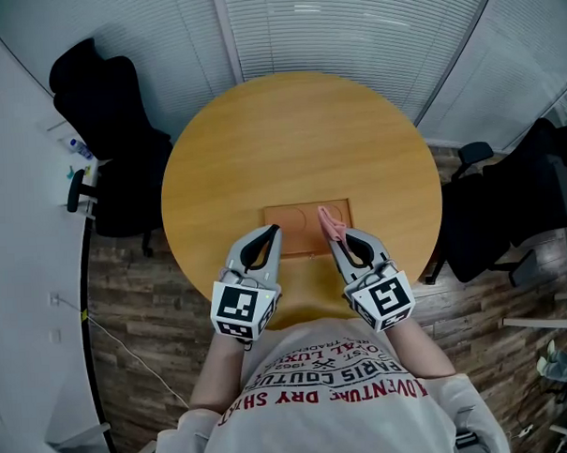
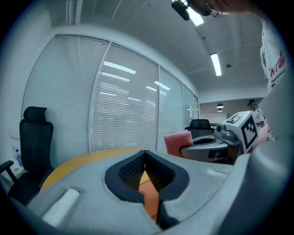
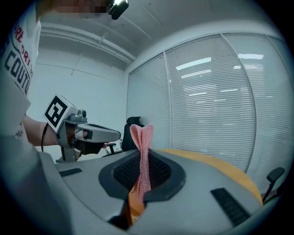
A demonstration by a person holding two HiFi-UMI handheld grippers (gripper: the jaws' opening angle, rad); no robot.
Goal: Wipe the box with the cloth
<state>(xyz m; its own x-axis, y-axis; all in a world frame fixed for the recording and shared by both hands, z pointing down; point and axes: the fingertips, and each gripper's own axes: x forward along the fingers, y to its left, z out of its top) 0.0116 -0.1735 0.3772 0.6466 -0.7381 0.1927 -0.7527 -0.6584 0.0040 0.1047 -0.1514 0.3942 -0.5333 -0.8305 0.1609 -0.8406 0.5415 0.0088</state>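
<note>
A flat brown box [image 1: 291, 222] lies on the round wooden table [image 1: 298, 136], near its front edge. My right gripper [image 1: 329, 232] is shut on a pink cloth [image 1: 333, 224], held over the box's right part; in the right gripper view the cloth [image 3: 142, 147] stands up pinched between the jaws. My left gripper [image 1: 275, 230] is shut with nothing in it, its tips over the box's left front edge. In the left gripper view the box [image 2: 152, 195] shows below the jaws, and the cloth [image 2: 177, 142] sticks out of the right gripper [image 2: 188, 149].
Black office chairs stand to the left [image 1: 110, 125] and right [image 1: 517, 201] of the table. Window blinds [image 1: 350, 30] run behind it. A white counter [image 1: 70, 164] with small items lies at the far left. The person's torso is close to the table's front edge.
</note>
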